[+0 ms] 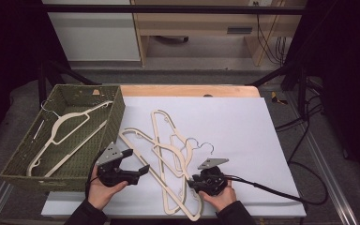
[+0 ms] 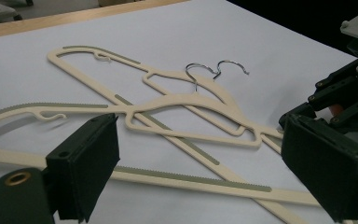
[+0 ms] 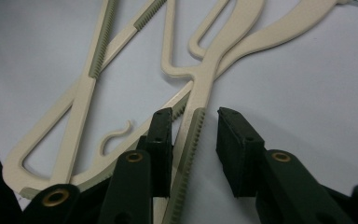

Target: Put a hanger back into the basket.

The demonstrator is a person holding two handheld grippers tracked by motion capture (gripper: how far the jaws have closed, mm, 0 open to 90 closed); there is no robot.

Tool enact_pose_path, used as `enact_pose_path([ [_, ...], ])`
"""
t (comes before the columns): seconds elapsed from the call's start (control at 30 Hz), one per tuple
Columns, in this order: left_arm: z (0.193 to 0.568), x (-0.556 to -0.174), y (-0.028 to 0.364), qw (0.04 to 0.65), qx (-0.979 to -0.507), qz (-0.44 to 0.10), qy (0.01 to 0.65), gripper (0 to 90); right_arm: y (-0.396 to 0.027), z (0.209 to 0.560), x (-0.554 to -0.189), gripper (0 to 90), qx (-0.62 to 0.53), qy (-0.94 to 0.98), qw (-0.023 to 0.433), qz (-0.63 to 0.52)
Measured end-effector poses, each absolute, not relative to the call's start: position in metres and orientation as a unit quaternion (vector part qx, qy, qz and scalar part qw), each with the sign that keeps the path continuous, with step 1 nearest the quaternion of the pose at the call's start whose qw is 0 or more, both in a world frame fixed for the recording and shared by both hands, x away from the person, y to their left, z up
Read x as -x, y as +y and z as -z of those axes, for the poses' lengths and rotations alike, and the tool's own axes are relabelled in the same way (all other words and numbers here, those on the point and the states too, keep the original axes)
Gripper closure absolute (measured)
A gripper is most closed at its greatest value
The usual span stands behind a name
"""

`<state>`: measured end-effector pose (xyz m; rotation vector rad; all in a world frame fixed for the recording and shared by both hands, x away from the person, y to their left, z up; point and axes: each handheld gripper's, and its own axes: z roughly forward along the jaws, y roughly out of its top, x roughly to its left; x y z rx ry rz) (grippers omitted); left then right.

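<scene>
**Tangled hangers, one gripper straddling a bar — this could get messy**

Biggest worry first: the pile of cream hangers (image 1: pixel 168 159) on the white sheet over the desk (image 1: pixel 243 140) is interlocked, bars crossing and the two metal hooks (image 2: pixel 214 70) lying right together. If one gets lifted, a neighbour probably rides up with it, then drops or slides off the desk edge near the person.

The right gripper (image 3: pixel 195 140) has its jaws slightly apart around the ridged bar of one hanger (image 3: pixel 191 149); the pads don't look like they're pressing yet, though it's hard to be sure from this angle. Closing off-centre on that thin bar could let it twist out.

The left gripper (image 1: pixel 133 161) is wide open, holding nothing, just beside the pile.

The green woven basket (image 1: pixel 117 112) at the left holds one hanger (image 1: pixel 70 131), lying flat.
</scene>
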<state>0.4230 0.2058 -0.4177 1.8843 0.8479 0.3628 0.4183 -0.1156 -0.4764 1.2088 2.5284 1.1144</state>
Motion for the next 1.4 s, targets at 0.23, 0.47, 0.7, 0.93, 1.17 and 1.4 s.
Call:
enact_pose_path([
  [0.23, 0.418, -0.423, 0.206, 0.498, -0.779, -0.149, 0.35, 11.3, -0.115, 0.473, -0.421, 78.1, -0.419, 0.834, 0.055, -0.353],
  [0.47, 0.421, -0.423, 0.205, 0.496, -0.781, -0.147, 0.35, 11.3, -0.131, 0.469, -0.426, 71.4, -0.435, 0.828, 0.073, -0.345],
  [0.7, 0.421, -0.423, 0.205, 0.495, -0.781, -0.146, 0.351, 11.3, -0.132, 0.472, -0.426, 79.5, -0.424, 0.839, 0.083, -0.33],
  [0.93, 0.422, -0.423, 0.204, 0.494, -0.783, -0.143, 0.35, 11.3, -0.14, 0.473, -0.433, 80.0, -0.431, 0.83, 0.044, -0.352],
  [1.17, 0.422, -0.423, 0.204, 0.493, -0.783, -0.144, 0.351, 11.3, -0.151, 0.461, -0.431, 80.2, -0.407, 0.83, 0.053, -0.378],
  [1.4, 0.419, -0.424, 0.203, 0.494, -0.782, -0.145, 0.351, 11.3, -0.155, 0.449, -0.424, 80.7, -0.389, 0.823, 0.062, -0.408],
])
